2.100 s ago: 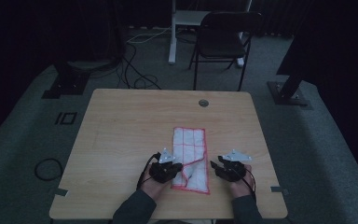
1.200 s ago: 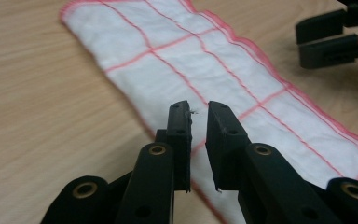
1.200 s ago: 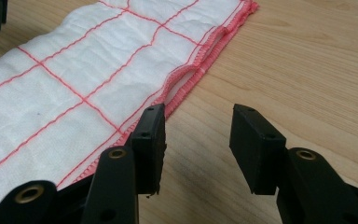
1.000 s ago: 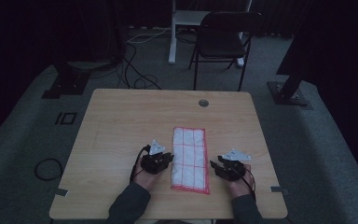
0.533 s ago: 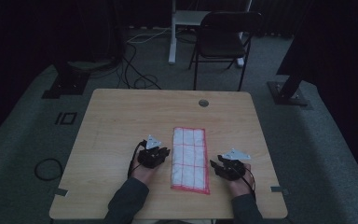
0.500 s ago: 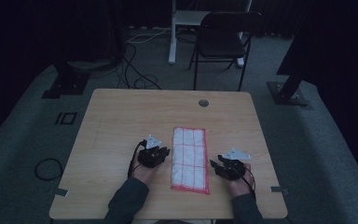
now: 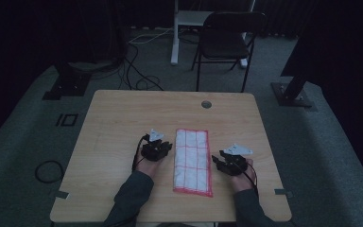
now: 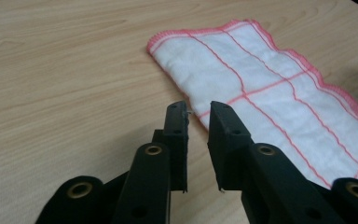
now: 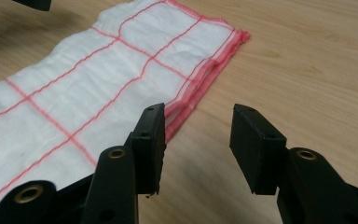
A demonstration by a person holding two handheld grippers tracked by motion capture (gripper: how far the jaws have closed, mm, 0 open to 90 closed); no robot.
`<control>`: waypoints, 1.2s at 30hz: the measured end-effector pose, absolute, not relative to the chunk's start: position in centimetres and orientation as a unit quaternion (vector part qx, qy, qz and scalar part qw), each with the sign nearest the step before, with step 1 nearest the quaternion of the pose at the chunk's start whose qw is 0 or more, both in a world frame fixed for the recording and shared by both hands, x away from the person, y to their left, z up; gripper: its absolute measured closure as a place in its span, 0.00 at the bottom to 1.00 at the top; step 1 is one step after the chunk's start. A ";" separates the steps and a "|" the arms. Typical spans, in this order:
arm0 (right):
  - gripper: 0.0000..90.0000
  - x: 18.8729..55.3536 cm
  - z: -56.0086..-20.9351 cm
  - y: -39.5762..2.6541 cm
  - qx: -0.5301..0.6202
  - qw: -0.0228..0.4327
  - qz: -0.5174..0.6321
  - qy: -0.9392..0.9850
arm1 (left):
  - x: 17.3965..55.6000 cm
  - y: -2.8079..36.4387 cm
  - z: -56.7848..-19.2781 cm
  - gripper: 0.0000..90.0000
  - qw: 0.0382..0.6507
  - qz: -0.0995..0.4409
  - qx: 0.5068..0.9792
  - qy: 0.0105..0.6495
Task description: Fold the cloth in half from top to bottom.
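dim room with grey carpet, a black folding chair point(image 7: 229, 40) and some loose cables point(image 7: 137, 71) on the floor past the far edge of the worktop point(image 7: 123, 123). worktop is light wood with a small round grommet point(image 7: 206, 104) near the far edge.

next biggest thing is the cloth point(image 7: 193, 161), white with a red grid and red hem, folded into a long strip. it lies flat around the middle of the worktop, running from the centre toward the near edge, a bit right of centre.

left gripper point(image 7: 157, 149) sits just beside the cloth's left long side, up by its far end. its fingers point(image 8: 177, 126) are only a narrow gap apart and have just been opening a bit, nothing between them, with the cloth's hem right at the tips.

right gripper point(image 7: 230, 163) sits near the cloth's right long side, about halfway along. its fingers point(image 9: 150, 135) are clearly spread apart over bare wood, the layered folded edge just beside the left finger, not gripped.
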State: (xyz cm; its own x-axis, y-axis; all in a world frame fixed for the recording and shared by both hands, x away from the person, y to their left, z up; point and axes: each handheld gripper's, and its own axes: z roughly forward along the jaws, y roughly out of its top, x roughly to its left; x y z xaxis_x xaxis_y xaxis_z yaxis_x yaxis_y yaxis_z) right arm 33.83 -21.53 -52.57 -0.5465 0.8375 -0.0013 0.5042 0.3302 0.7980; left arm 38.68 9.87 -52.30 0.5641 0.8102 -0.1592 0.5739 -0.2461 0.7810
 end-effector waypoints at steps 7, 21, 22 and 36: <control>0.62 35.0 -52.5 -21.0 0.431 0.210 0.393 0.785 | 39.5 9.7 -52.7 0.81 0.418 0.135 0.778 0.449; 0.66 37.6 -51.9 -19.8 0.435 0.216 0.391 0.782 | 40.5 8.5 -53.1 0.76 0.413 0.130 0.783 0.447; 0.66 37.9 -52.0 -19.6 0.437 0.216 0.388 0.782 | 40.6 8.4 -53.1 0.75 0.413 0.129 0.783 0.446; 0.72 41.0 -52.6 -18.1 0.452 0.201 0.377 0.783 | 41.9 7.2 -53.7 0.74 0.391 0.126 0.790 0.454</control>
